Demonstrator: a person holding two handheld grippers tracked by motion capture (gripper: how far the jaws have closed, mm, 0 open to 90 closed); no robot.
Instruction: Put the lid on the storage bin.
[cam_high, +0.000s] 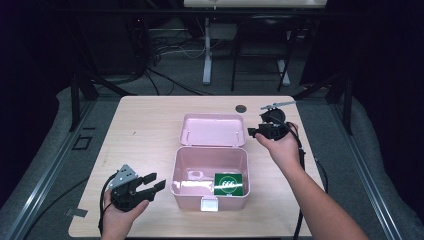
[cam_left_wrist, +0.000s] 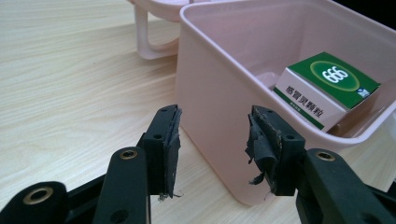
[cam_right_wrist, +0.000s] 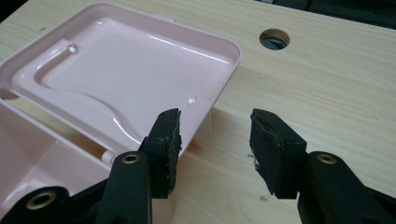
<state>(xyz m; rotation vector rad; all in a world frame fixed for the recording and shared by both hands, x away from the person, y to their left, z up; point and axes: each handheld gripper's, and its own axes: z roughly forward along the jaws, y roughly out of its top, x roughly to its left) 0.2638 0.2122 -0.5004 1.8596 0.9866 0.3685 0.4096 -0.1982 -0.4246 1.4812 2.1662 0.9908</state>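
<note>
Right fingers (cam_right_wrist: 212, 149) spread and empty at the lid's (cam_right_wrist: 121, 79) corner, left fingers (cam_left_wrist: 215, 149) spread and empty at the box's (cam_left_wrist: 210, 116) near corner; the right should slip under that lid edge and swing it over gently while the left steadies the wall. The lid lies flat open on the tabletop (cam_high: 145, 125) behind the box, a green carton (cam_high: 228, 184) inside; both hands come in low, the right (cam_high: 282, 147) reaching far, the left (cam_high: 120, 212) near.

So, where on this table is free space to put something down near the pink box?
The wooden table lies bare left of the pink box, from the far edge to the left gripper. A narrower strip lies right of the box. It is crowded by the open lid, beside the right gripper.
</note>
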